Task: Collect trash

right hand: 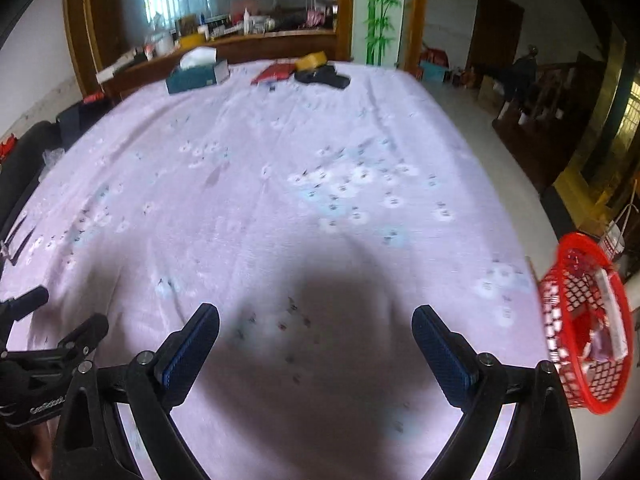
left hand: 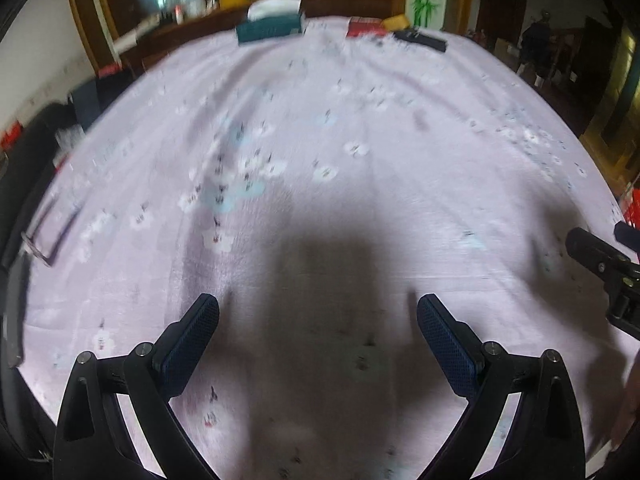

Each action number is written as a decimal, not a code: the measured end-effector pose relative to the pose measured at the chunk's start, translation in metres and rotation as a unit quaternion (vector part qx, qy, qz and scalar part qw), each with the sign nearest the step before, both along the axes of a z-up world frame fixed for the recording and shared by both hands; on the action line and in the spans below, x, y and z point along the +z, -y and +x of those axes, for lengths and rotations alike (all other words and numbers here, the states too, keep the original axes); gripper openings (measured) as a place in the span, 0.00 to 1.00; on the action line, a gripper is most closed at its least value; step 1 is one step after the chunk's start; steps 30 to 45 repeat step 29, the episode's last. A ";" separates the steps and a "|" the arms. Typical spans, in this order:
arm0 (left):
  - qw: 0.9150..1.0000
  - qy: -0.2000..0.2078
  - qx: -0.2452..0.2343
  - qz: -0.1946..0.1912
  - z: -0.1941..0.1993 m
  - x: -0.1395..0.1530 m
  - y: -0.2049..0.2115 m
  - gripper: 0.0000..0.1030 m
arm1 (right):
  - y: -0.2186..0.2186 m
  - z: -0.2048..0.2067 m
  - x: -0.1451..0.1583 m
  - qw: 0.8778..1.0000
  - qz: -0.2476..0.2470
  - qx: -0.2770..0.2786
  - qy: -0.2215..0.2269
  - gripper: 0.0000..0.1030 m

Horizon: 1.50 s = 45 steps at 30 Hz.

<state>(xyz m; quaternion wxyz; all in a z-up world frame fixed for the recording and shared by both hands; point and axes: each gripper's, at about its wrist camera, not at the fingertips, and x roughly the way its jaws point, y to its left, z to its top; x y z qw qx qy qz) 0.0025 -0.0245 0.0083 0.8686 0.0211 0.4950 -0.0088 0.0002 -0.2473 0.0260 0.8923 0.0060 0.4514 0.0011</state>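
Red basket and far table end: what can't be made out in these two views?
- Red basket: right wrist view only, at the frame's right edge; contents blurred, pale scraps unidentifiable.
- Left wrist view: basket nearly out of frame; motion blur smears the tablecloth.
- Tissue box, red packet, dark item: too small for labels.
- Glasses-like object: blurred.

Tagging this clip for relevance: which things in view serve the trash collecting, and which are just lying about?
Job:
red basket holding scraps, at the table's right edge
left claw and right claw, both open and empty

Lying about:
tissue box
red packet
black item
floral tablecloth
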 end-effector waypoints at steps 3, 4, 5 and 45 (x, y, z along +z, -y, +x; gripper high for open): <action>1.000 -0.016 0.010 -0.017 0.009 -0.007 -0.012 0.96 | -0.007 0.013 -0.008 1.000 -0.002 -0.011 -0.011 0.96; 1.000 -0.017 0.010 -0.024 0.011 -0.008 -0.017 0.96 | -0.009 0.017 -0.011 1.000 -0.005 -0.014 -0.013 0.96; 1.000 -0.017 0.011 -0.020 0.012 -0.008 -0.017 0.96 | -0.011 0.019 -0.013 1.000 -0.007 -0.016 -0.016 0.96; 1.000 0.011 0.002 -0.023 0.031 -0.008 -0.024 1.00 | -0.012 0.046 -0.029 0.998 -0.007 -0.047 -0.041 1.00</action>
